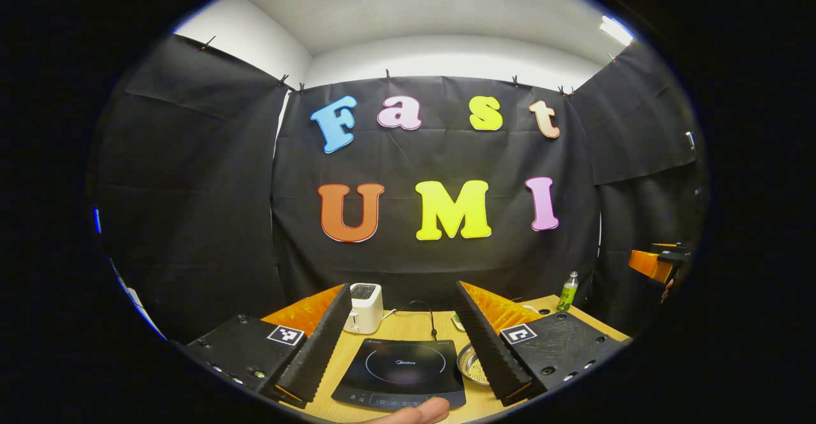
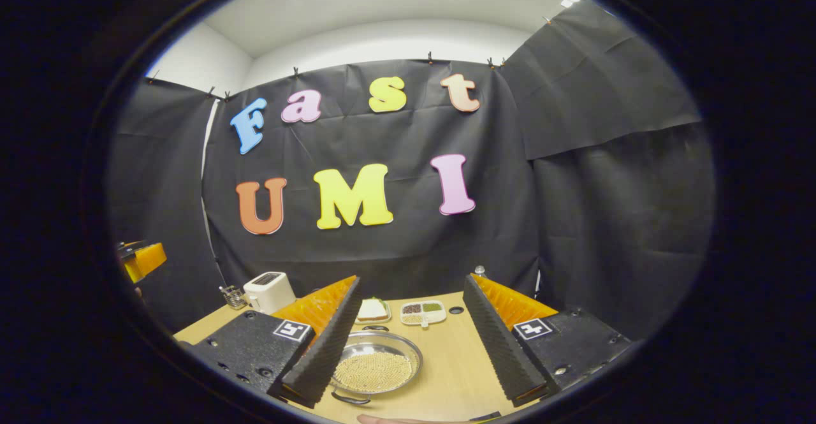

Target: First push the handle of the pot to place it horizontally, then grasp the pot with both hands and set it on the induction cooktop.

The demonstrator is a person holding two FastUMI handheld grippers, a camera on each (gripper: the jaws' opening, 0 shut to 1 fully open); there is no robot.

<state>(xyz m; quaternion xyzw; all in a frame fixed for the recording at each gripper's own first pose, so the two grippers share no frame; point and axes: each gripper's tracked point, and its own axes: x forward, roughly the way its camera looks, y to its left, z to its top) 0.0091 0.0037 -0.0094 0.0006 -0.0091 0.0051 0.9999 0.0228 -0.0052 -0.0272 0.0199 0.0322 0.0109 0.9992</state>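
Right of the cooktop [image 1: 400, 373], both grippers [image 1: 401, 341] [image 2: 408, 335] are hanging open, so shoving the handle [image 2: 349, 399] risks spilling the pot [image 2: 376, 361].

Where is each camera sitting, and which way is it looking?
Left gripper view: rides on the left gripper, looking forward over its two open fingers at the cooktop, toaster and booth wall; a fingertip shows at the bottom edge.
Right gripper view: rides on the right gripper, looking forward over its open fingers at the pot, with small food dishes behind it.
Shared: both views show the toaster, pot, wooden table and wall, and each catches the other gripper at its edge.
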